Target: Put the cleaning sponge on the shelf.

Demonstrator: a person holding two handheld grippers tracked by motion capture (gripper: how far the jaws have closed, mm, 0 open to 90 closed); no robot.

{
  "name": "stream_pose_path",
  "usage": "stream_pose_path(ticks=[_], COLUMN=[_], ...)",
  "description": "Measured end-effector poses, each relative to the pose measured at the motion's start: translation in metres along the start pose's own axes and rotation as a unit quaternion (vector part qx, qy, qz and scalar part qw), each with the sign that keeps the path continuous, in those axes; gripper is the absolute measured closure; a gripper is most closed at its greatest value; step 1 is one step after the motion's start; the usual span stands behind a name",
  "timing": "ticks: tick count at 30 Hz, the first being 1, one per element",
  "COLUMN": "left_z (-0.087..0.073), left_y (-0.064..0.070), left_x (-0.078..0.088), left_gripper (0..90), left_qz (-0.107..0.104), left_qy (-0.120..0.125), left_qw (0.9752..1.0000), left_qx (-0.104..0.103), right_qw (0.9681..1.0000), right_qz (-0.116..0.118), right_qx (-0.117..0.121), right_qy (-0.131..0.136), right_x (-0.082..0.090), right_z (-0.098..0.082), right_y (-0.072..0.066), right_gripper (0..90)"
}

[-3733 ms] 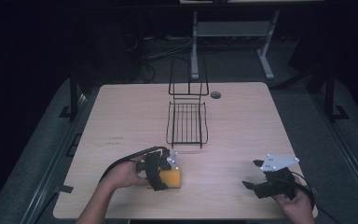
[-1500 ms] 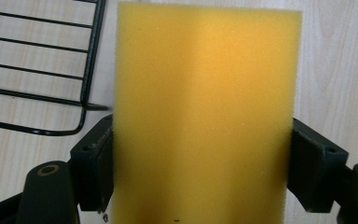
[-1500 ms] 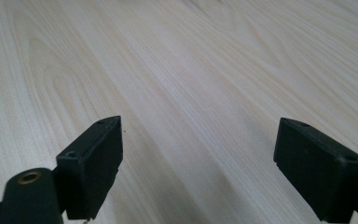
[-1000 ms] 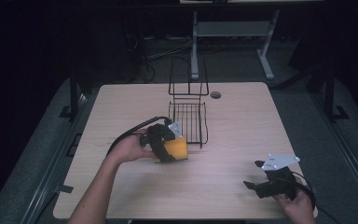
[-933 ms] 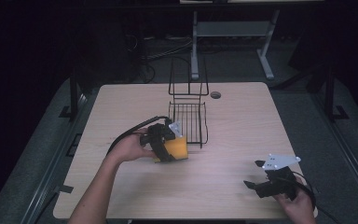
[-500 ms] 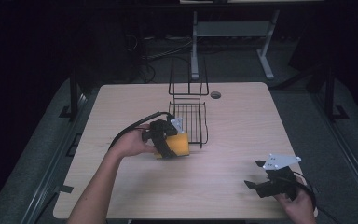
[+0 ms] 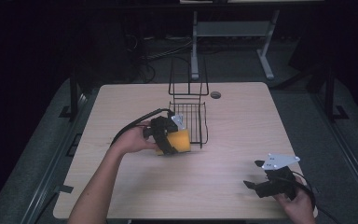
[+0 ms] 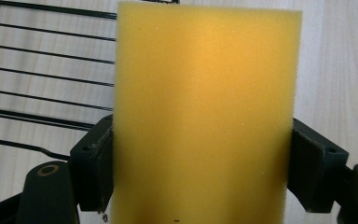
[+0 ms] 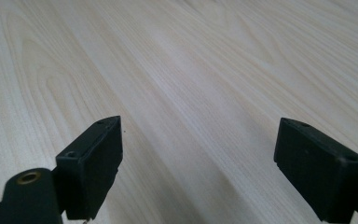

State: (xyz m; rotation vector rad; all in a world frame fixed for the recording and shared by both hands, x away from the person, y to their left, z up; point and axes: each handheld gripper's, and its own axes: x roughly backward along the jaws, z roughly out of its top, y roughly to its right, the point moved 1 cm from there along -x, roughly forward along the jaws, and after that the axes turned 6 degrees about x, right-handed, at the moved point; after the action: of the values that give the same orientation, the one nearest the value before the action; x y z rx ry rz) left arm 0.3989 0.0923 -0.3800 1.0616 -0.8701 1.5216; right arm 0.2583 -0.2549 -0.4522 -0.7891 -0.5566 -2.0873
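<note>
- Sponge (image 8: 205,116), yellow and block-shaped, sits between the two fingers (image 8: 91,170) of the left gripper (image 7: 168,137); both black pads press on its sides, so the fingers are closed on it.
- In the left gripper view the sponge stands upright, and it hides most of what lies behind it.
- In the high view the sponge (image 7: 179,140) is held above the surface (image 7: 242,121), just at the near left corner of the black wire basket (image 7: 193,119).
- I cannot tell if the sponge touches the basket wires or only stays beside them.
- To the left of the sponge, in the left gripper view, the thin black wires of the basket (image 8: 42,79) run across, with the pale wood under them.
- The basket stands near the middle of the surface, a little toward the far side, and it has a tall wire frame at its back.
- The left hand (image 7: 133,137) holds the left gripper from the left side, and a black cable goes in a curve over this hand.
- The right gripper (image 7: 265,184) is near the front right corner of the surface, well apart from the sponge and the basket.
- Its fingers (image 9: 93,163) are spread wide with nothing between them, just bare light wood (image 9: 191,93).
- The right hand (image 7: 298,203) grips it from below, and a grey three-cornered plate is on its top.
- A small dark round hole (image 7: 215,94) is in the surface, behind the basket and to its right.
</note>
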Motion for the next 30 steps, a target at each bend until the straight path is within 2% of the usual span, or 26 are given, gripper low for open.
stream_pose_path(ticks=[3, 4, 6, 9, 11, 13, 16, 23, 30], left_z=[0.005, 0.006, 0.008, 0.011, 0.015, 0.018, 0.022, 0.027, 0.027], left_y=[-0.003, -0.005, -0.007, -0.011, -0.012, -0.014, -0.017, -0.022, -0.031], left_x=[-0.002, -0.002, -0.003, -0.004, -0.003, -0.003, -0.004, -0.004, -0.012], left_gripper=[21.9, 21.9, 21.9, 21.9, 22.0, 22.0, 21.9, 21.9, 21.9], left_qz=[0.001, 0.003, -0.001, 0.005, 0.006, 0.008, 0.010, 0.005, 0.005], left_qy=[-0.007, -0.003, -0.005, -0.015, -0.005, 0.004, -0.012, 0.002, 0.001], left_qw=[1.0000, 1.0000, 1.0000, 0.9998, 1.0000, 0.9999, 0.9997, 0.9999, 1.0000], left_qx=[-0.004, -0.009, -0.005, -0.010, -0.001, -0.007, -0.016, -0.013, -0.008], right_qw=[1.0000, 1.0000, 1.0000, 1.0000, 1.0000, 1.0000, 1.0000, 1.0000, 0.9999], right_qz=[0.000, 0.001, 0.001, 0.003, 0.002, 0.004, 0.005, 0.004, 0.007], right_qx=[0.002, -0.001, 0.000, -0.002, -0.001, -0.001, 0.000, 0.002, 0.003], right_qy=[-0.003, -0.002, -0.001, -0.002, -0.003, -0.004, -0.004, -0.004, -0.008], right_x=[-0.001, -0.001, 0.000, 0.000, -0.001, -0.001, -0.002, -0.003, -0.005], right_z=[0.000, 0.000, 0.000, 0.000, -0.001, 0.000, 0.000, 0.000, 0.000], right_y=[0.000, 0.000, 0.000, 0.001, 0.001, 0.001, 0.002, 0.002, 0.002], right_gripper=[15.0, 15.0, 15.1, 15.0, 15.0, 15.0, 15.0, 15.0, 15.0])
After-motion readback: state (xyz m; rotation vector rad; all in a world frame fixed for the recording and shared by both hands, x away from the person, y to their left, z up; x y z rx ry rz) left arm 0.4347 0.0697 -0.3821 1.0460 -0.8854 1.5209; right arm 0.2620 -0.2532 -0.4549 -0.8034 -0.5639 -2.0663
